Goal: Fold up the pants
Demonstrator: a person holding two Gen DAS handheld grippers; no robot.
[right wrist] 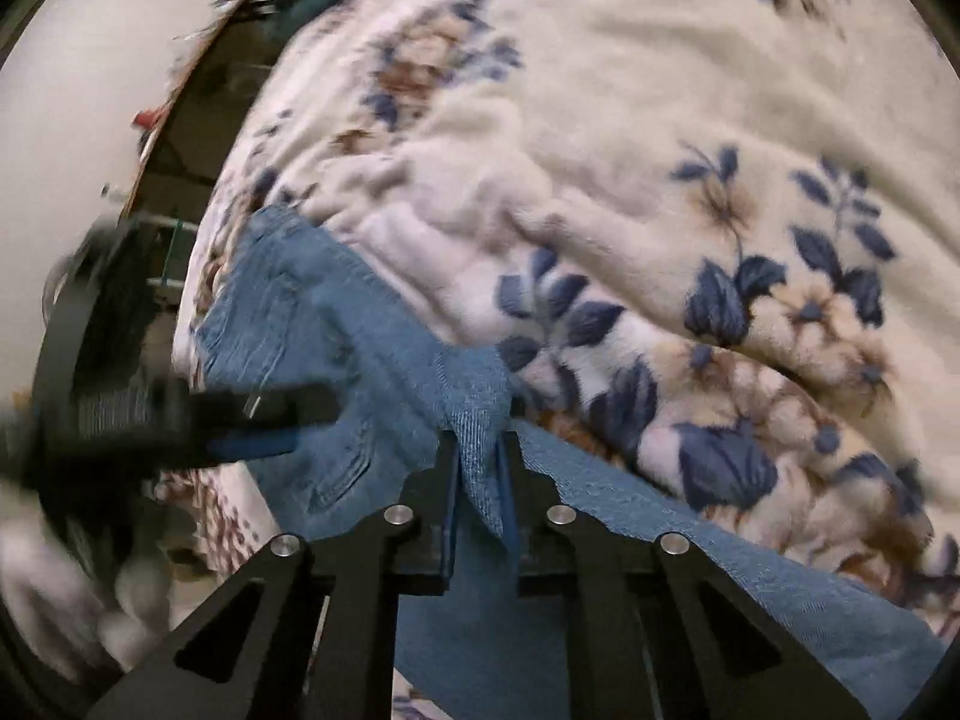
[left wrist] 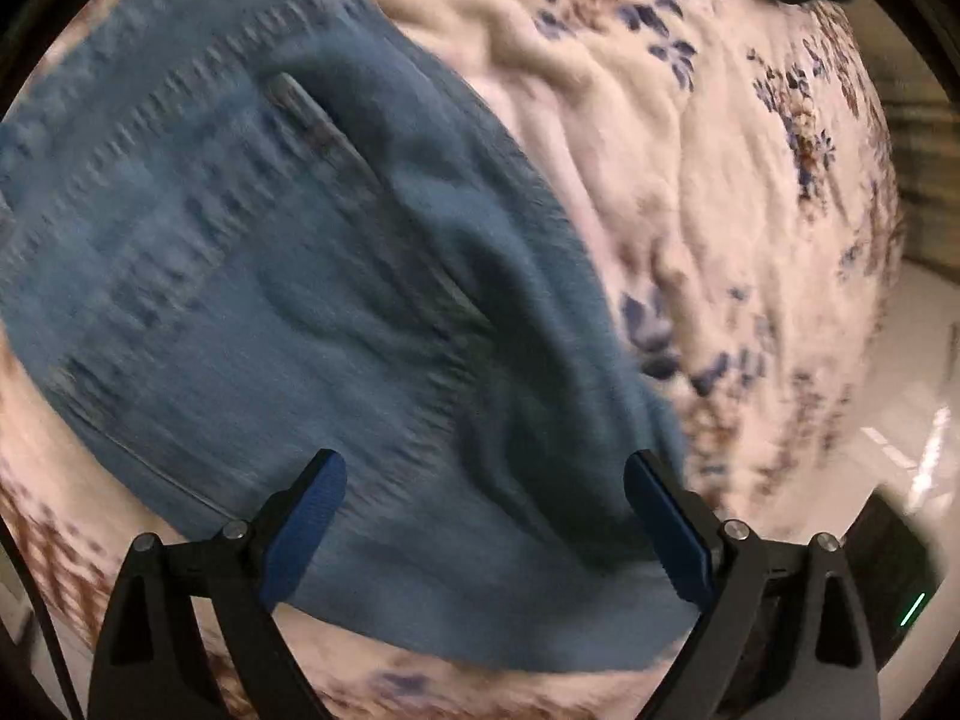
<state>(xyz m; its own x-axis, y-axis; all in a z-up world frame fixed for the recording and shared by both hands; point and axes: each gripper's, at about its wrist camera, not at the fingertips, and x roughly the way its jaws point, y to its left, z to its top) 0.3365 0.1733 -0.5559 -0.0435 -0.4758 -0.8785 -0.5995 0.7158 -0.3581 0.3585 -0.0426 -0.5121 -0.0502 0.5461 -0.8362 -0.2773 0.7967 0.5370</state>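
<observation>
Blue denim pants (left wrist: 252, 276) lie on a floral blanket (left wrist: 690, 192), blurred by motion in the left wrist view. My left gripper (left wrist: 485, 474) is open just above the pants, with denim between and below its blue pads (left wrist: 312, 516). In the right wrist view my right gripper (right wrist: 480, 450) is shut on a pinched fold of the pants (right wrist: 384, 348), and denim hangs beneath it. The left gripper also shows there as a blurred dark shape (right wrist: 198, 420) over the pants at the left.
The cream blanket (right wrist: 600, 138) with blue and brown flowers covers a bed. A pale floor (left wrist: 924, 360) lies past the bed's right edge. A white wall (right wrist: 90, 90) and a wooden edge with clutter (right wrist: 180, 78) stand at the left.
</observation>
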